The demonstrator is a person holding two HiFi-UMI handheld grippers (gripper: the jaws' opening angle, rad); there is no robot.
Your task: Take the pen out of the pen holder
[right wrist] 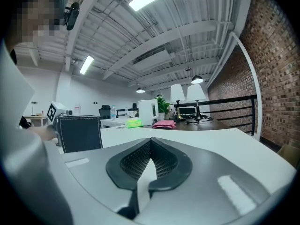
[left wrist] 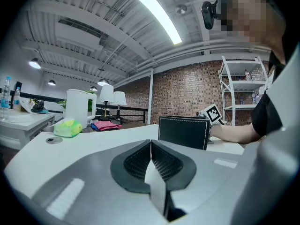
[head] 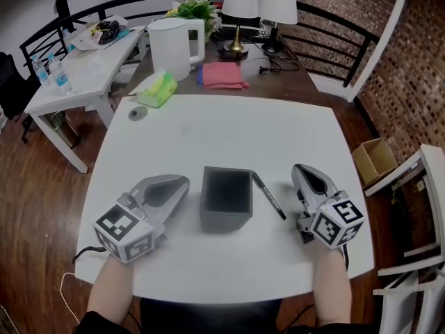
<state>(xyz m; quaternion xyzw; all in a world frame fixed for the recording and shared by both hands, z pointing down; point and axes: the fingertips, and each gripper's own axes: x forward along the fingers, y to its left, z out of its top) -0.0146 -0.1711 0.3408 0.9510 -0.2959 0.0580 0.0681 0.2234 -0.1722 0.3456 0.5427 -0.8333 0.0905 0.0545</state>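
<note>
Head view: a black holder [head: 226, 199] stands in the middle of the near part of a white table [head: 208, 127]. The pen [head: 269, 195] lies flat on the table just right of the holder, outside it, running from the holder's far right corner toward the near right. The left gripper [head: 182, 181] rests on the table left of the holder. The right gripper [head: 297, 169] rests to the right of the pen, apart from it.

Left gripper view: the jaws are pressed together with nothing between them. The holder is beyond them to the right, with the right gripper's marker cube [left wrist: 213, 113] behind it.

Right gripper view: the jaws are fully closed and empty. The holder stands to the left.
</note>
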